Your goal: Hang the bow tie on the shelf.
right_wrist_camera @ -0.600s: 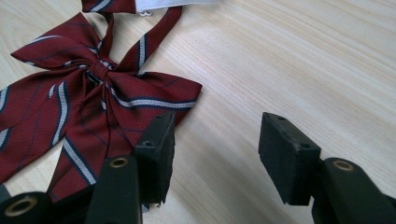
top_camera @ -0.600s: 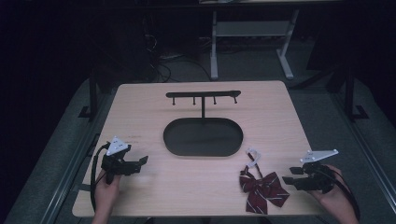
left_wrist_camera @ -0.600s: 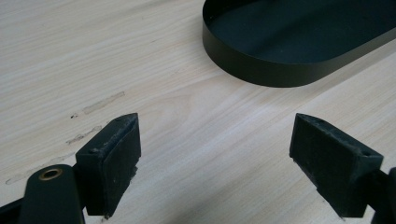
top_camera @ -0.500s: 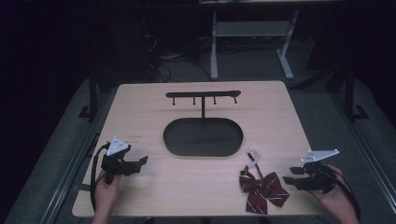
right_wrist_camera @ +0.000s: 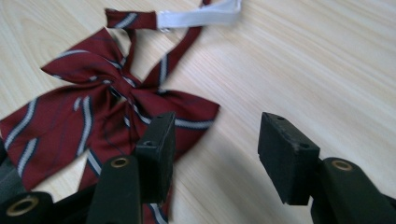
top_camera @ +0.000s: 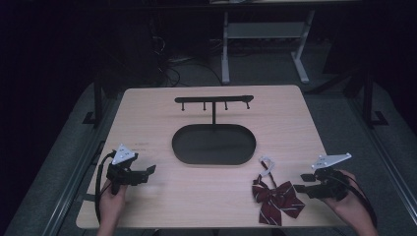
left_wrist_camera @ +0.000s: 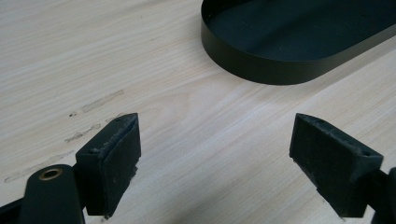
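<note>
Your right gripper [top_camera: 306, 183] sits near the table's [top_camera: 147, 113] near right corner, its fingers [right_wrist_camera: 156, 149] spread wide with nothing between them. The bow tie [top_camera: 275, 195] lies flat just beside it, close to the near edge; in the right gripper view one finger stands over the tie's nearest wing, the other over bare wood. Your left gripper [top_camera: 147, 172] rests toward the near left corner, fingers [left_wrist_camera: 112, 158] apart over bare wood. Farther in, the black oval tray [top_camera: 179, 147] sits mid-table, and behind it, toward the far edge, stands the hook rack [top_camera: 214, 101].
</note>
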The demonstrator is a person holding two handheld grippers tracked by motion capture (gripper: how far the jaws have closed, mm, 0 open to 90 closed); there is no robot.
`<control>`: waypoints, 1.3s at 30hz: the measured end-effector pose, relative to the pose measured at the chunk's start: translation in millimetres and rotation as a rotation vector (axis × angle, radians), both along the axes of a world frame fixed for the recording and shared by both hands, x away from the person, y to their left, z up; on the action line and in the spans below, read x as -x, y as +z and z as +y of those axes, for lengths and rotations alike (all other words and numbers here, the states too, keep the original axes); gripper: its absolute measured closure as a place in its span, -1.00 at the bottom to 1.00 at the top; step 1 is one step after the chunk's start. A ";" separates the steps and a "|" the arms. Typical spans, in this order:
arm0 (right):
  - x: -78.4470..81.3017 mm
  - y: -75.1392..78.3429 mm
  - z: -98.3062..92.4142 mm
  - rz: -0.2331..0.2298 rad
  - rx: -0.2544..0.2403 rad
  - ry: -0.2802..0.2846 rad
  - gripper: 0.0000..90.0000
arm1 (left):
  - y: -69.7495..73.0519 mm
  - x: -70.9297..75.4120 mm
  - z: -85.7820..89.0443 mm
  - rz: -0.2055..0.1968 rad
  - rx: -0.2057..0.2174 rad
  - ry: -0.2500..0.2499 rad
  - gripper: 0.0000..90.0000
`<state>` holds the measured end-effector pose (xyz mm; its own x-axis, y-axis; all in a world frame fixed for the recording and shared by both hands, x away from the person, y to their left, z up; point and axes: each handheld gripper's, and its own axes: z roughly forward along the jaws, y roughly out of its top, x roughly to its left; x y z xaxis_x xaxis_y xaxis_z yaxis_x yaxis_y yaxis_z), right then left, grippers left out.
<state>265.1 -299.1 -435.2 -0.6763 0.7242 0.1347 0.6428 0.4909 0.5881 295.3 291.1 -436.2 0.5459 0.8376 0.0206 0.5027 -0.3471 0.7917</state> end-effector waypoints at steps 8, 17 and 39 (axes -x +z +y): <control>-7.3 12.5 17.4 0.000 0.024 0.058 0.03 | 1.1 0.0 3.0 -0.004 0.003 0.009 -0.64; -15.1 20.7 25.7 0.009 0.027 0.082 0.05 | 1.4 -0.2 4.3 -0.007 0.008 0.011 -0.64; -41.0 28.0 55.1 0.021 0.053 0.169 0.10 | 1.3 -0.4 3.0 -0.003 0.007 0.005 -0.64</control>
<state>306.2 -244.1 -407.2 -0.7864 0.6069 0.1150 0.5605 0.6229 0.5458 295.7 294.1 -434.8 0.5418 0.8403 0.0168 0.5016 -0.3393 0.7957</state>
